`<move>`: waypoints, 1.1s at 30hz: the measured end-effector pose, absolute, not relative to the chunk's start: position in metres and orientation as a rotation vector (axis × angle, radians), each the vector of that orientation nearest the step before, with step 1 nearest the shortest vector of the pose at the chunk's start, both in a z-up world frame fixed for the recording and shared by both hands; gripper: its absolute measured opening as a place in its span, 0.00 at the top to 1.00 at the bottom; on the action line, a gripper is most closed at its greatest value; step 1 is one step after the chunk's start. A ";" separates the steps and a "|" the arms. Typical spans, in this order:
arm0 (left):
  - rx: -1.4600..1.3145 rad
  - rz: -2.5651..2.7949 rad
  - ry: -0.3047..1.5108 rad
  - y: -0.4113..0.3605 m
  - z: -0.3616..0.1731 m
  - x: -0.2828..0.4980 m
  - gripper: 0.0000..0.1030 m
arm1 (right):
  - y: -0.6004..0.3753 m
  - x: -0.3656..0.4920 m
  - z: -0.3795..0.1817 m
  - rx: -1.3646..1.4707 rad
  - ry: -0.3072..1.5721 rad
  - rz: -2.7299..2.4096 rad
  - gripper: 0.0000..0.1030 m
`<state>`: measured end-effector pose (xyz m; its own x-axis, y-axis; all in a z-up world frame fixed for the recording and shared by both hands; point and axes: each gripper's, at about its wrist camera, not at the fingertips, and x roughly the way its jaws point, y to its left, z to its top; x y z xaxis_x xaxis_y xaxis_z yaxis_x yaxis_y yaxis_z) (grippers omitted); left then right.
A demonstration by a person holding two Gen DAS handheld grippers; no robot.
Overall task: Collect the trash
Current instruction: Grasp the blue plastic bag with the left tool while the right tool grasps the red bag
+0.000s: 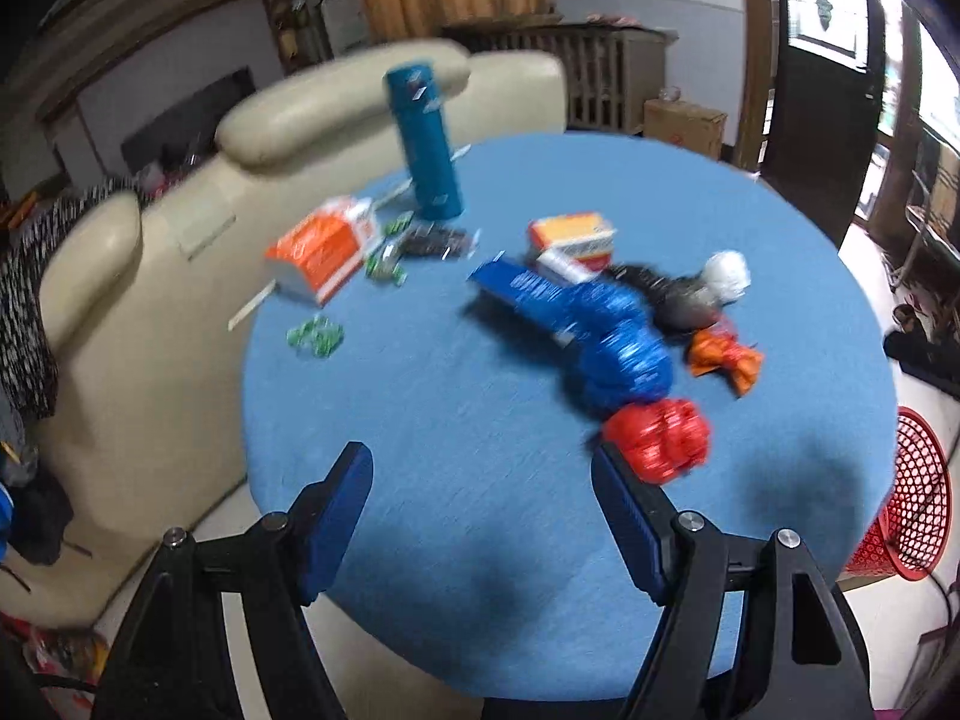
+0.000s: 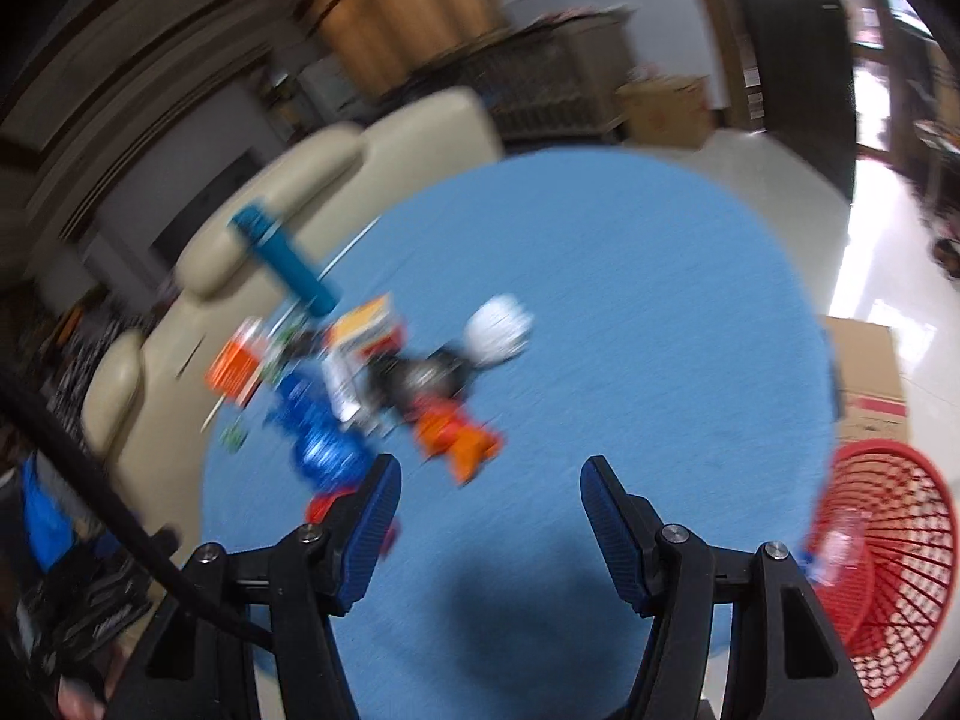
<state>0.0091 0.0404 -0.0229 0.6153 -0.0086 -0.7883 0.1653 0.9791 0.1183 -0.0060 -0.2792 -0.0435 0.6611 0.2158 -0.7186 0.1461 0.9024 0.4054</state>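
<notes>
Both grippers gape empty over the blue round table [image 1: 420, 408]; left gripper [image 1: 480, 516] is nearer, crumpled red wrapper [image 1: 657, 441] just beside its right finger at one o'clock; right gripper [image 2: 489, 525] trails.

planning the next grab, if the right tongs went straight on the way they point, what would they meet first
Probably bare blue tabletop: the right tongs stand open with nothing between them. The orange wrapper lies just left of that line, so it may be clipped; blur leaves depth unclear.
</notes>
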 end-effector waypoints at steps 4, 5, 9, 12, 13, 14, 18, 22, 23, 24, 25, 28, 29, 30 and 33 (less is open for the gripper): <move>0.130 -0.053 0.965 0.069 -0.042 0.023 0.26 | -0.230 0.011 -0.064 0.417 0.933 0.218 0.35; 0.118 -0.044 0.976 0.075 -0.045 0.025 0.26 | -0.216 0.016 -0.070 0.395 0.950 0.259 0.35; 0.083 -0.022 0.997 0.094 -0.052 0.032 0.26 | -0.181 0.038 -0.095 0.356 1.004 0.332 0.35; 0.079 -0.018 0.997 0.101 -0.053 0.035 0.26 | -0.166 0.058 -0.111 0.337 1.029 0.344 0.35; 0.080 -0.017 0.997 0.103 -0.053 0.037 0.26 | -0.162 0.064 -0.116 0.330 1.040 0.347 0.35; 0.081 -0.016 0.996 0.104 -0.053 0.039 0.26 | -0.157 0.070 -0.122 0.323 1.055 0.356 0.35; 0.077 -0.021 0.997 0.107 -0.051 0.050 0.26 | -0.143 0.085 -0.137 0.307 1.091 0.363 0.36; 0.056 -0.075 1.006 0.101 -0.048 0.063 0.26 | -0.134 0.079 -0.142 0.258 1.078 0.389 0.52; 0.051 -0.096 1.011 0.096 -0.048 0.066 0.26 | -0.134 0.077 -0.141 0.255 1.075 0.398 0.53; 0.048 -0.124 1.016 0.090 -0.048 0.071 0.26 | -0.135 0.075 -0.140 0.259 1.074 0.399 0.54; 0.046 -0.156 1.023 0.083 -0.048 0.076 0.26 | -0.139 0.072 -0.140 0.262 1.072 0.394 0.54; 0.045 -0.239 1.053 0.059 -0.052 0.091 0.26 | -0.150 0.061 -0.139 0.271 1.067 0.379 0.54; 0.046 -0.274 1.068 0.047 -0.055 0.097 0.26 | -0.156 0.057 -0.138 0.286 1.068 0.371 0.54; 0.044 -0.299 1.081 0.039 -0.058 0.101 0.26 | -0.163 0.053 -0.138 0.302 1.070 0.361 0.54; 0.026 -0.373 1.139 0.005 -0.072 0.116 0.26 | -0.190 0.036 -0.136 0.335 1.064 0.315 0.54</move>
<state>0.1161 0.0053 -0.0723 0.3642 -0.2769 -0.8892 0.3028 0.9381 -0.1681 0.0356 -0.1898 -0.1359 0.4506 0.4083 -0.7939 -0.0897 0.9055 0.4148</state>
